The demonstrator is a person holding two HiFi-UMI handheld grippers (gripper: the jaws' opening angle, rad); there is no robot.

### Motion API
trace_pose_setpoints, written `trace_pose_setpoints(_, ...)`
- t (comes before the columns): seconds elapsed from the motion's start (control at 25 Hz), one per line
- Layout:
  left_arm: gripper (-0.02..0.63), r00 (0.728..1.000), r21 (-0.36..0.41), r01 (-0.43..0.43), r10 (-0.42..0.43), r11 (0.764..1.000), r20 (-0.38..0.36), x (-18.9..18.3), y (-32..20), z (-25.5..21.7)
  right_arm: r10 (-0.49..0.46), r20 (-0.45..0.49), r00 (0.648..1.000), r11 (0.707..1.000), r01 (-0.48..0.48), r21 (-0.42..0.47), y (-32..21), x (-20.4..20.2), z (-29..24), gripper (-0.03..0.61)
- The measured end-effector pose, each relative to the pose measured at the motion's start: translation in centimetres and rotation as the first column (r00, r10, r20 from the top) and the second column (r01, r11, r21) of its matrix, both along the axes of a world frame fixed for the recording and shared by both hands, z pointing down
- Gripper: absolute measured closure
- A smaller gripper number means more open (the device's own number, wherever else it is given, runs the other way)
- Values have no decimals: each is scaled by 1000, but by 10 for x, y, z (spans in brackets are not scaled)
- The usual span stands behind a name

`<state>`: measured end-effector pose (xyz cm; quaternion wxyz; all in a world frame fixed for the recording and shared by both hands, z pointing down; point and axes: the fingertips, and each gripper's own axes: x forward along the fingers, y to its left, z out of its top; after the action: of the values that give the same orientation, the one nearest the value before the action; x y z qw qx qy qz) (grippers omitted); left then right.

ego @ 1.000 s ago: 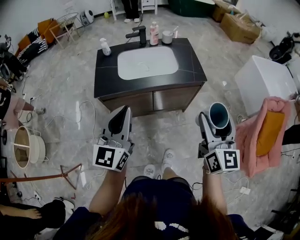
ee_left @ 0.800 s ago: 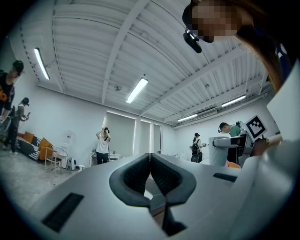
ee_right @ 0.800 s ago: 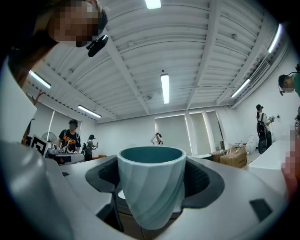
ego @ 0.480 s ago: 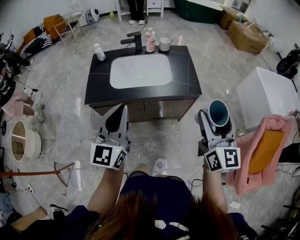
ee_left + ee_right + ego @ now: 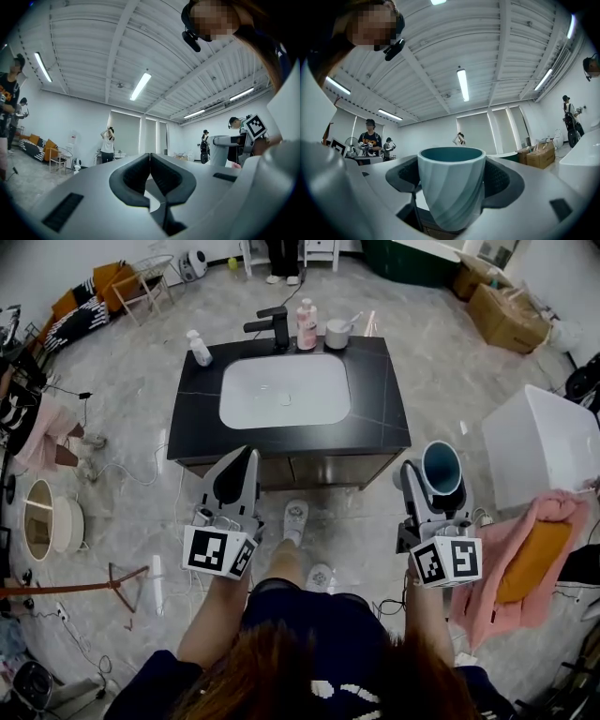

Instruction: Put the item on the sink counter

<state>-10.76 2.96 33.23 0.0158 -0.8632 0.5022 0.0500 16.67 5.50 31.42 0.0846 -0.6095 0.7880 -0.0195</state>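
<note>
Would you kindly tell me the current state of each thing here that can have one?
left tongs: shut, empty
right tongs: shut on the cup
cup: upright, looks empty, not yet on the sink counter
sink basin: empty
faucet: no water visibly running
cabinet doors: closed

- The cup [image 5: 451,192] looked smooth, with a soft sheen
- The sink counter [image 5: 382,399] was dark, matt, veined stone
- The floor [image 5: 441,343] was polished grey marble-look tile
</note>
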Motion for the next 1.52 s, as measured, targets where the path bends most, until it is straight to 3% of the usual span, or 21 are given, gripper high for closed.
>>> trace_pose_setpoints(0.2, 594, 999, 8, -32, 32, 999, -22, 0, -80, 6, 28, -15, 999, 1000, -28, 10, -68, -4, 1, 181)
trace_pose_setpoints(0.48, 594, 992, 18, -117, 118, 993, -35, 4, -226, 1, 94, -21, 995, 995, -94, 19, -202, -7, -6, 179)
trace_pose_setpoints(0.76, 594, 983, 12, -184, 184, 983, -21, 8, -324, 0, 122, -3, 992, 992, -122, -11, -291, -19, 7, 179)
trace_pose_setpoints(1.08, 594, 987, -56, -162, 161, 985, -30, 28, -384, 20, 115, -24, 993, 986, -117, -122, -360, 9, 43, 179)
trace_pose_setpoints(1.32, 593, 989, -88, -146, 142, 985, -43, 48, -415, 37, 5, -99, 995, 981, -24, -194, -413, 11, 95, 176)
trace_pose_setpoints(1.52, 594, 991, -133, -133, 130, 982, -32, 59, -430, 60, -86, -175, 981, 954, 31, -298, -448, 4, 180, 175)
